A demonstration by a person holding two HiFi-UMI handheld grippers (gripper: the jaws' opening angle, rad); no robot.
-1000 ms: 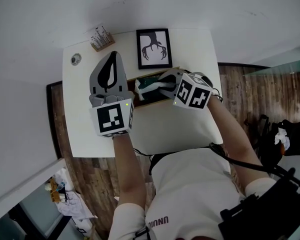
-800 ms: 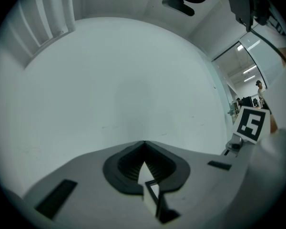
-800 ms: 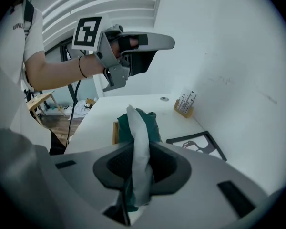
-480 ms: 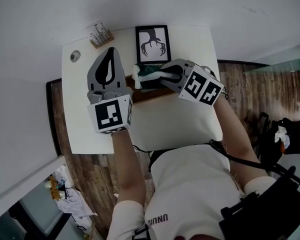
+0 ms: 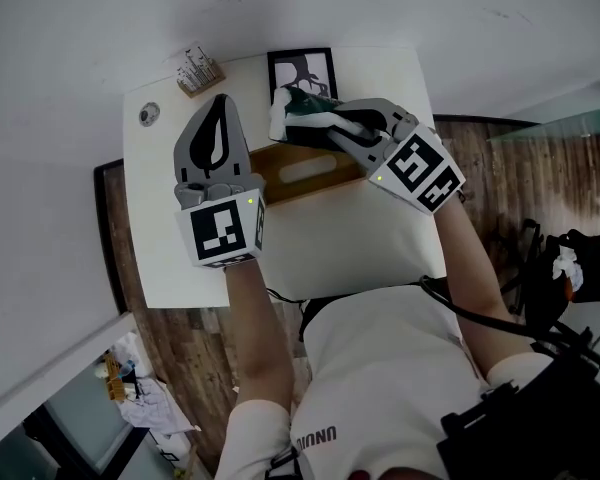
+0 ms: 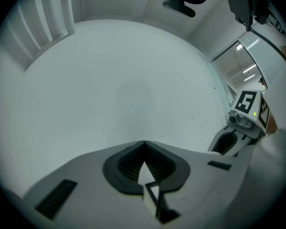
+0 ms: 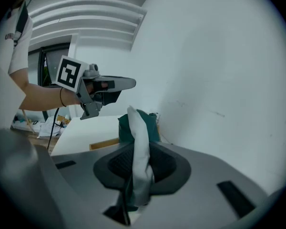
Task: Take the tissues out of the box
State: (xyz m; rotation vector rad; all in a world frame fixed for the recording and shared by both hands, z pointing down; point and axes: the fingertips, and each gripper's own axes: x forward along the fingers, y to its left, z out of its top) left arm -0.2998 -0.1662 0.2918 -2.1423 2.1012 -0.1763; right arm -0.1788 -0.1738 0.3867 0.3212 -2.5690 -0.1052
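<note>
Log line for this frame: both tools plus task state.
right tool: shut on white-and-green tissue wad | left tool: shut, empty, left of tan wooden tissue box | wad: held above box

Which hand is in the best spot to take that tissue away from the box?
Right. The right gripper is clamped on the tissue, up above the wooden box. The left gripper is shut and empty beside the box, so it would probably have to open and reach across first.
</note>
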